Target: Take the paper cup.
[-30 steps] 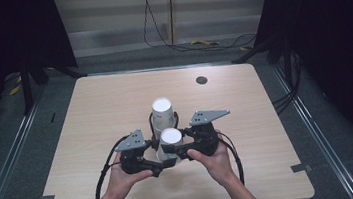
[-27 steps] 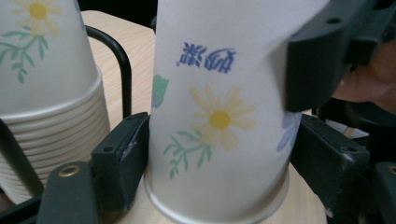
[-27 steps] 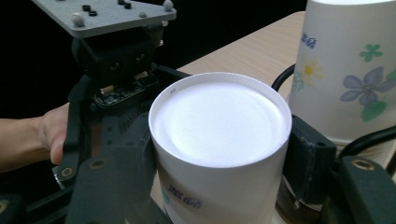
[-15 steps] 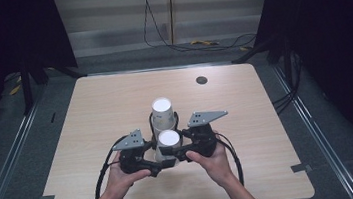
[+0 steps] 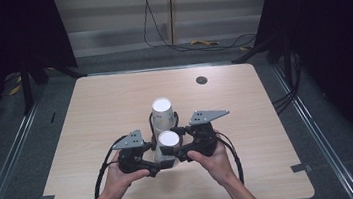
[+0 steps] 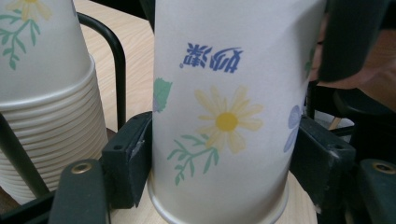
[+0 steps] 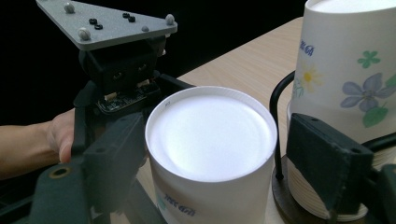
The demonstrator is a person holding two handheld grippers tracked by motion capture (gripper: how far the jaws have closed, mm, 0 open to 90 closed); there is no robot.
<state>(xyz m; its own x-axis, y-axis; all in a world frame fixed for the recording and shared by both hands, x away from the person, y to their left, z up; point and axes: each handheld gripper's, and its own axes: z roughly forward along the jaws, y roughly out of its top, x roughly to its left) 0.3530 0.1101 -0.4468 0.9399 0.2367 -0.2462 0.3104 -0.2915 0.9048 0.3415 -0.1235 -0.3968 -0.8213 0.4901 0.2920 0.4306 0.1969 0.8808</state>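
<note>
Standing upside down at lower centre of the wooden bench [image 5: 105,112], the white flowered paper cup [image 5: 168,145] is clamped by the closing left tool [image 5: 158,168]; the right tool [image 5: 169,150], just opening, stands apart.

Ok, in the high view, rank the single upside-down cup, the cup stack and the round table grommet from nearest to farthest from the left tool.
1. single upside-down cup: right beside the left tool, near table edge.
2. cup stack: just behind that cup.
3. round table grommet: far side, toward the right.
</note>
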